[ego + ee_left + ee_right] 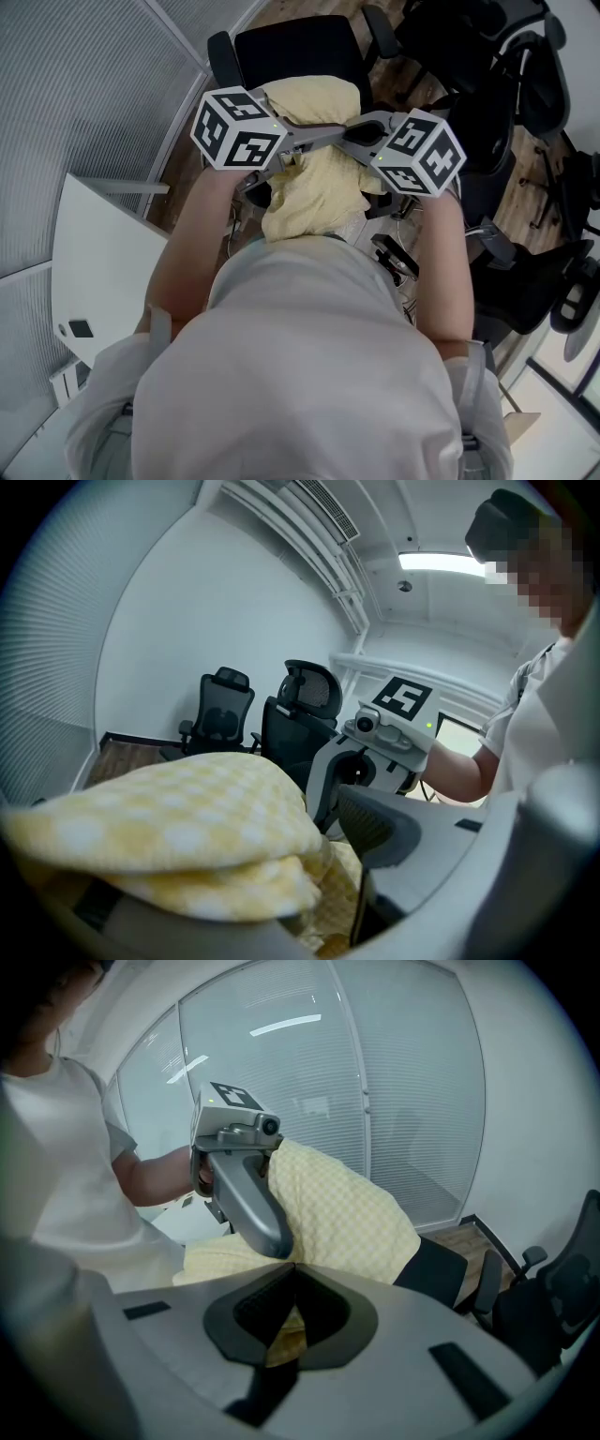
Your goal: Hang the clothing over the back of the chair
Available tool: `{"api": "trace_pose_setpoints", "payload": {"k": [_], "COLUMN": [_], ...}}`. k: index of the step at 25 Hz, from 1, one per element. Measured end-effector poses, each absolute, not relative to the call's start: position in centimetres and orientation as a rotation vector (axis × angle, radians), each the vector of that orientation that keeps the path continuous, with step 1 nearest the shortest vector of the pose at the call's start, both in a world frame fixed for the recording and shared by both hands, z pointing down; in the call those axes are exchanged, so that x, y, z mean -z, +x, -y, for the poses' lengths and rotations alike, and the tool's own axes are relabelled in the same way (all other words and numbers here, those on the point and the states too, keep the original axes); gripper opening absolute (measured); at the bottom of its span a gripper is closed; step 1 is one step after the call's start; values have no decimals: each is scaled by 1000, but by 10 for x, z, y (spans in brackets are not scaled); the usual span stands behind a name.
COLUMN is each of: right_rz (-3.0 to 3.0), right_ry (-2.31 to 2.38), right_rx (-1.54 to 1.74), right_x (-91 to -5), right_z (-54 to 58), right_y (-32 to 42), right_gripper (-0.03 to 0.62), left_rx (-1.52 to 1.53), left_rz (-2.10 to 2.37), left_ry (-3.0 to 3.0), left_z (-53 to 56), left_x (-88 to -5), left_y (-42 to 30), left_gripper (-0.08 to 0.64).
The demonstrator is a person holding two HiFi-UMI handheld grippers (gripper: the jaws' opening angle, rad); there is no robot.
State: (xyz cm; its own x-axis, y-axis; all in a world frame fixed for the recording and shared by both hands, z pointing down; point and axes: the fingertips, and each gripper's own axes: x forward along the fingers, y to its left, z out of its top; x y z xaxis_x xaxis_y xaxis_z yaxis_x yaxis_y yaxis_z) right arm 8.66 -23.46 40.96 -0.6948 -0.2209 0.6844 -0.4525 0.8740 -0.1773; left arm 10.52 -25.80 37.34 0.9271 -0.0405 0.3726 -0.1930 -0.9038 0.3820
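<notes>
While the cloth [178, 808] lay loose on one finger of the wide-spread left gripper [281, 874], it was pinched between the right gripper's [294, 1266] fingertips, over the chair [291, 52].

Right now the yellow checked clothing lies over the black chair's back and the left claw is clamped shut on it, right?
No. The left claw is open: the left gripper view shows its jaws apart, with the yellow checked clothing resting on one jaw only. The clothing does lie over the black chair, across its back.
</notes>
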Motion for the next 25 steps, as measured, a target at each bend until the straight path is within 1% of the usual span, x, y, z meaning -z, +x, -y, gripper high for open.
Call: {"api": "trace_pose_setpoints", "payload": {"k": [3,7,25], "right_rz": [2350,2349,2344], "right_ry": [483,483,487], "right_rx": [-439,-439,-439], "right_x": [-410,-410,-411], "right_z": [235,235,236], "right_y": [87,87,86], "right_gripper": [21,21,21], "left_rx": [-510,-501,-518], "left_rz": [182,202,211], "left_ry": [2672,2673,2673], "left_z": [254,252,240], "left_x": [-371,-368,-358], "left_y": [100,92,64], "left_gripper": [250,258,259]}}
